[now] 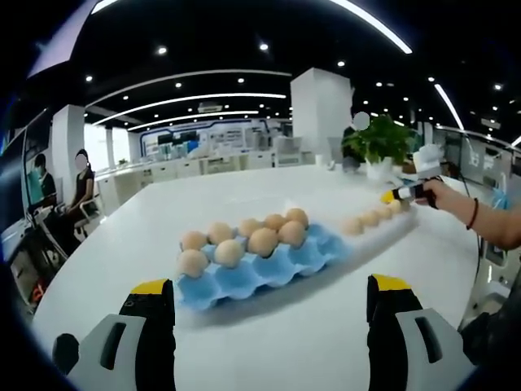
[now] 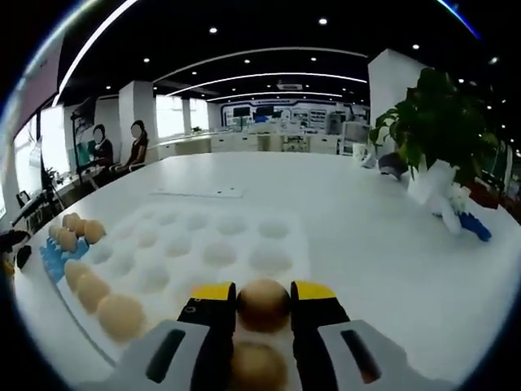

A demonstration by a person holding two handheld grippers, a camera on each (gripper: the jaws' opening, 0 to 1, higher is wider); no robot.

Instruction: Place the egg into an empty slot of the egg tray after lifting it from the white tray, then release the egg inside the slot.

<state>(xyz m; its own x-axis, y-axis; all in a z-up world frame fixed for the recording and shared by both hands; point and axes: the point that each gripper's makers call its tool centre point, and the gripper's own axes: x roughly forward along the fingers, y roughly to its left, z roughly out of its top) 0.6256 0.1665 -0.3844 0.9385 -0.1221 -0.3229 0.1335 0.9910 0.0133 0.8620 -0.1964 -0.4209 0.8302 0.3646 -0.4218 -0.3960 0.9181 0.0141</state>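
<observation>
Right hand-held gripper [image 2: 263,303] clamped around an egg [image 2: 263,305] right between the yellow-tipped jaws, low over the near edge of the white tray [image 2: 281,236]. Looks like the grab stage, egg pinched at its widest part so it can come straight up without rolling. Another egg [image 2: 256,366] sitting just behind the gripped one, closer to the camera, partly hidden by the jaws.

White tray mostly bare dimples ahead of the jaws, with a short row of eggs [image 2: 94,293] left along its edge, off to the left of that gripper. Blue egg tray [image 2: 52,259] further left still, only a corner showing there with a few eggs in it.

Left hand-held gripper [image 1: 272,295] hanging wide apart with nothing in it, parked over the surface [image 1: 285,342] just short of the blue egg tray [image 1: 260,273]. Probably just waiting, or ready to steady the tray. Roughly nine eggs [image 1: 262,241] packed into the far rows, the row nearest the jaws all empty cups, so plenty of free slots on the easy-to-reach side. White tray [image 1: 383,226] ahead and to the right, touching or just beside the blue one, can't tell which. Right gripper [image 1: 404,194] at its far end

Potted plant [image 2: 423,122] off to the right, well clear
</observation>
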